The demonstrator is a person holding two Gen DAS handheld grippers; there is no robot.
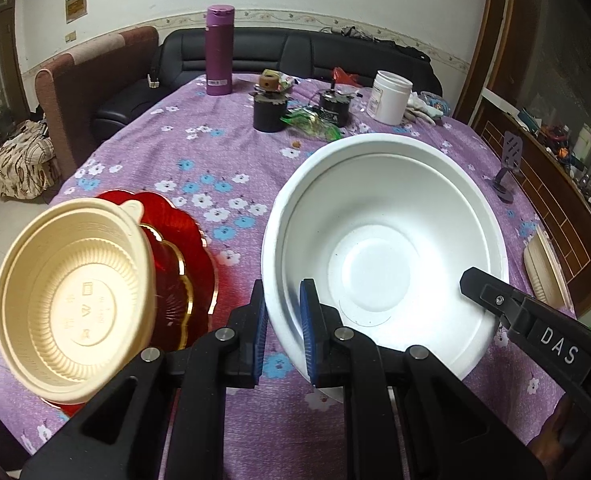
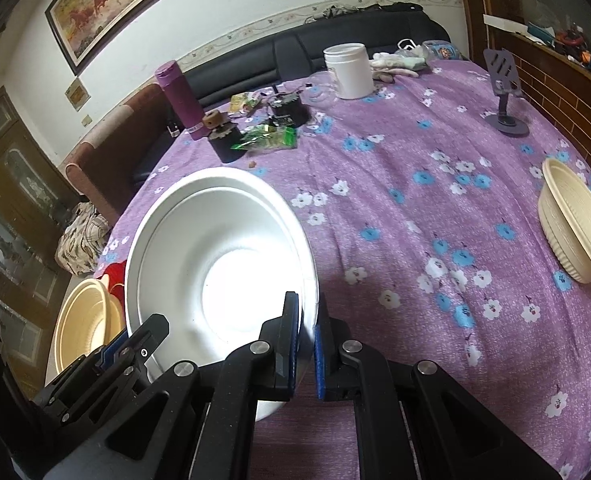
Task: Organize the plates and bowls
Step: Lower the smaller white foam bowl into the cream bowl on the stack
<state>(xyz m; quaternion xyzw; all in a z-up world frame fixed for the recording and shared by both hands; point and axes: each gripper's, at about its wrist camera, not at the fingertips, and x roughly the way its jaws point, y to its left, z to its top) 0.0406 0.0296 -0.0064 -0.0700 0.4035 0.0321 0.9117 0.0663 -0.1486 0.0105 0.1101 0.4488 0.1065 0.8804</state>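
With both the left gripper (image 1: 283, 320) and right gripper (image 2: 307, 344) pinching opposite rims of the white bowl (image 1: 383, 248) above the tabletop (image 2: 395, 220), I should keep it level.

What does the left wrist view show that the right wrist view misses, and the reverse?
Only the left wrist view shows the red plate clearly, under a tilted cream bowl. Only the right wrist view shows the horse painting and the second cream bowl in full. Both show the white bowl, its rim between the jaws of the left gripper and right gripper, and the purple flask.
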